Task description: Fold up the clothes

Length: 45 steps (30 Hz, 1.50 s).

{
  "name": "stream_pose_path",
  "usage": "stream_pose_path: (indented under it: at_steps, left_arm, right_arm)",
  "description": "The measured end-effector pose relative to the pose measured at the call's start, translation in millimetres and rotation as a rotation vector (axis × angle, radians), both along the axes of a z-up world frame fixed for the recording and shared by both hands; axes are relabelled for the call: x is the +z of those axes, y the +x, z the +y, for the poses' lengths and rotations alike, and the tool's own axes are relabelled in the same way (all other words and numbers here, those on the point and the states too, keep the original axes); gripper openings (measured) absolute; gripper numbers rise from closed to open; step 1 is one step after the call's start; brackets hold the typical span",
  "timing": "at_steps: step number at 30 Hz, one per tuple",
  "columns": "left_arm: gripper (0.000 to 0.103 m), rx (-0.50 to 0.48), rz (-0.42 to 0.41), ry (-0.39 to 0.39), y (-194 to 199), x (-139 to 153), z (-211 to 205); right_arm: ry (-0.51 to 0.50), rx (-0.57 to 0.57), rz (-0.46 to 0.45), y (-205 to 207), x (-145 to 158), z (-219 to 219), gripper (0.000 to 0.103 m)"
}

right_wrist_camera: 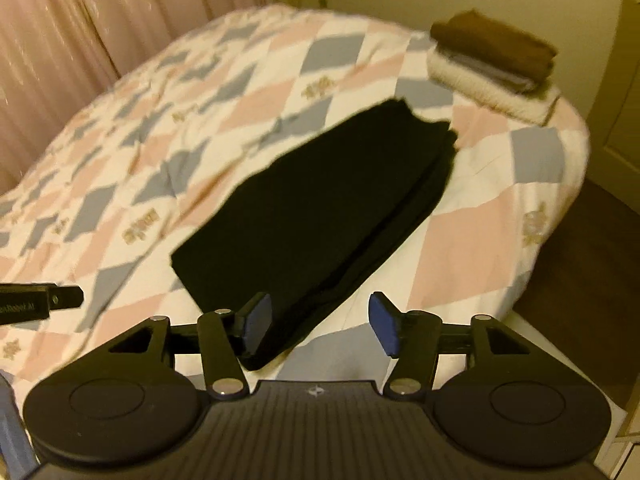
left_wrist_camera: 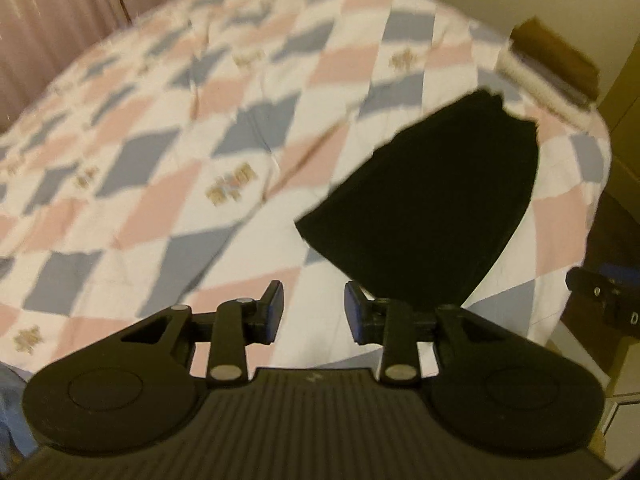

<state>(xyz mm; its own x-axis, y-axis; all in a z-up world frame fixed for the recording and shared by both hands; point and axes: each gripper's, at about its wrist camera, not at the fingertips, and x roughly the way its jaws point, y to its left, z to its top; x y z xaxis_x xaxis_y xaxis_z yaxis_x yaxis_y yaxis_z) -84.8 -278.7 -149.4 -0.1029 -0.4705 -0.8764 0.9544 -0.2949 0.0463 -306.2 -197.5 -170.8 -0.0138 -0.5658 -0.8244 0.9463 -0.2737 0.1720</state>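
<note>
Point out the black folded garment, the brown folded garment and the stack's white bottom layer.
black garment (right_wrist_camera: 320,208), right wrist view, middle of its top face
brown garment (right_wrist_camera: 496,46), right wrist view, its top fold
white bottom layer (right_wrist_camera: 488,94), right wrist view, its front edge

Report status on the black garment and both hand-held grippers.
Left hand-held gripper open, empty. Right hand-held gripper open, empty. Black garment folded long, flat on the quilt. Folded stack at far corner, clear of it.
</note>
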Motion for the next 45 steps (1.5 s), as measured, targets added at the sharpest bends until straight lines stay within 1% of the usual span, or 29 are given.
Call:
stream_pose_path:
  at_steps: [5, 8, 12, 19, 26, 30, 32, 36, 38, 41, 43, 45]
  left_arm:
    - [0.03, -0.053, 0.045, -0.076, 12, 38, 28]
    - [0.032, -0.092, 0.06, -0.098, 9, 52, 39]
    - [0.033, -0.14, 0.072, -0.12, 4, 63, 49]
    - [0.034, -0.194, 0.072, -0.135, -9, 69, 53]
    - [0.034, -0.199, 0.069, -0.115, -17, 64, 42]
    - [0.037, -0.199, 0.063, -0.098, -19, 58, 34]
    - [0.037, -0.206, 0.061, -0.095, -19, 51, 29]
    - [0.037, -0.298, 0.02, -0.167, -13, 18, 21]
    - [0.037, -0.384, -0.07, -0.211, -10, -10, 19]
    - [0.037, -0.558, -0.218, -0.262, -7, -59, 16]
    - [0.037, -0.69, -0.293, -0.31, -5, -90, 15]
    - [0.038, -0.86, -0.404, -0.386, -7, -124, 15]
  right_arm:
    - [-0.056, -0.028, 0.019, 18, 33, 34, 0.061]
    - [-0.072, -0.04, 0.031, 25, 43, 48, 0.065]
    - [-0.085, -0.057, 0.051, 31, 52, 63, 0.066]
    - [-0.078, -0.097, 0.05, 29, 54, 76, 0.069]
    - [-0.059, -0.098, 0.052, 23, 50, 66, 0.069]
    - [-0.038, -0.089, 0.049, 21, 45, 57, 0.069]
    - [-0.026, -0.079, 0.052, 21, 40, 53, 0.069]
    - [-0.003, -0.028, 0.094, 29, 24, 45, 0.069]
    - [0.014, 0.014, 0.122, 36, 11, 41, 0.07]
    - [0.042, 0.108, 0.174, 55, -17, 35, 0.069]
    - [0.064, 0.186, 0.225, 73, -39, 29, 0.069]
    - [0.081, 0.274, 0.287, 94, -62, 23, 0.069]
